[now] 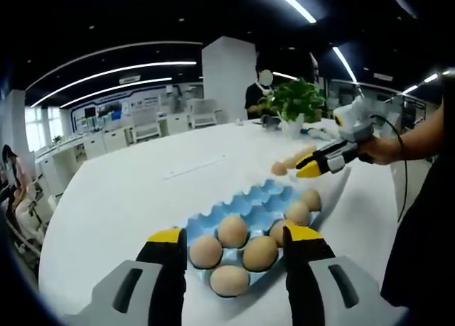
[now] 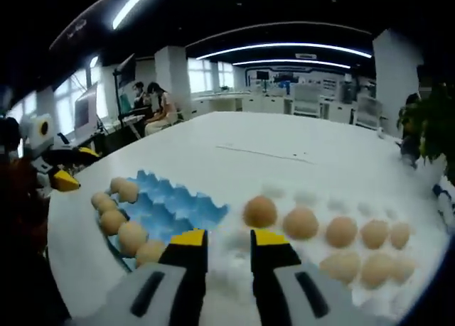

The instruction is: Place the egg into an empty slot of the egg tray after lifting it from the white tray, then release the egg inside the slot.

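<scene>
Yellow-tipped jaws of the left gripper [image 1: 232,235] stand wide apart, holding nothing, above the near end of the blue egg tray [image 1: 250,202], which holds brown eggs [image 1: 232,230]. Right gripper [image 2: 227,238], jaws slightly parted and holding nothing, hovers over the white tray [image 2: 313,198]; an egg [image 2: 260,211] sits just beyond its tips.

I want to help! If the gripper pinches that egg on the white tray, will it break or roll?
Probably fragile: the egg looks like a real thin-shelled one, so squeeze gently. Its rounded shape could roll if nudged off the white tray. The right gripper has narrow jaws, so it may slip.
</scene>
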{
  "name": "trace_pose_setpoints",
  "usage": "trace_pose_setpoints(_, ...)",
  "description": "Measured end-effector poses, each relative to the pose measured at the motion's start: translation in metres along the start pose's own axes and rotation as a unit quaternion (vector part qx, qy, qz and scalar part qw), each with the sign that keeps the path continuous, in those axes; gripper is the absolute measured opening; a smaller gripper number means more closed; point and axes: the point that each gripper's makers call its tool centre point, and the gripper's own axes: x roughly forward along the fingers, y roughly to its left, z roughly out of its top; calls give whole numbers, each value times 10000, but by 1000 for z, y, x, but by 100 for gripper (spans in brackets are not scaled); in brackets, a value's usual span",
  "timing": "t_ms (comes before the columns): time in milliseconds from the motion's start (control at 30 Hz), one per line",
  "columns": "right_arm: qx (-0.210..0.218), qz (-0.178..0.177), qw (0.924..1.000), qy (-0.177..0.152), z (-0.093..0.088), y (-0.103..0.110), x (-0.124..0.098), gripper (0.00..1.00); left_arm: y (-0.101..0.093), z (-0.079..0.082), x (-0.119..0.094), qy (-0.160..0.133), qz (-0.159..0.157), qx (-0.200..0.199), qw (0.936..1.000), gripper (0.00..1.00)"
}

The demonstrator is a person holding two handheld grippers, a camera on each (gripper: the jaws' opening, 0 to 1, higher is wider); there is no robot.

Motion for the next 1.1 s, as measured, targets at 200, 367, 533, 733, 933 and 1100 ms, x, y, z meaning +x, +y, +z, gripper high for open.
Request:
trace_pose_setpoints(200,215,-736,9968,-226,4,-48,-24,23,4,0,-1,-3,35,-52,10000,54)
trace_pose_setpoints(367,194,-1216,9923,-144,-3,-78,-35,24,4,1,0,-27,53,-87,9999,54)
trace_pose_setpoints(533,282,-1251,9917,112,-18,-86,-30,24,3,1,0,-21,44,-83,10000,55)
trace_pose_setpoints(733,122,-1354,9892,552,-36,-93,-22,26,10,6,-3,-171,110,-364,9991,54)
trace_pose_setpoints(933,195,-1283,9907,404,-32,-91,-21,26,11,4,-4,-132,143,-300,9994,55)
trace_pose_setpoints(1100,230,-1290,9909,306,-27,-88,-27,25,8,2,-4,-81,93,-299,9995,55)
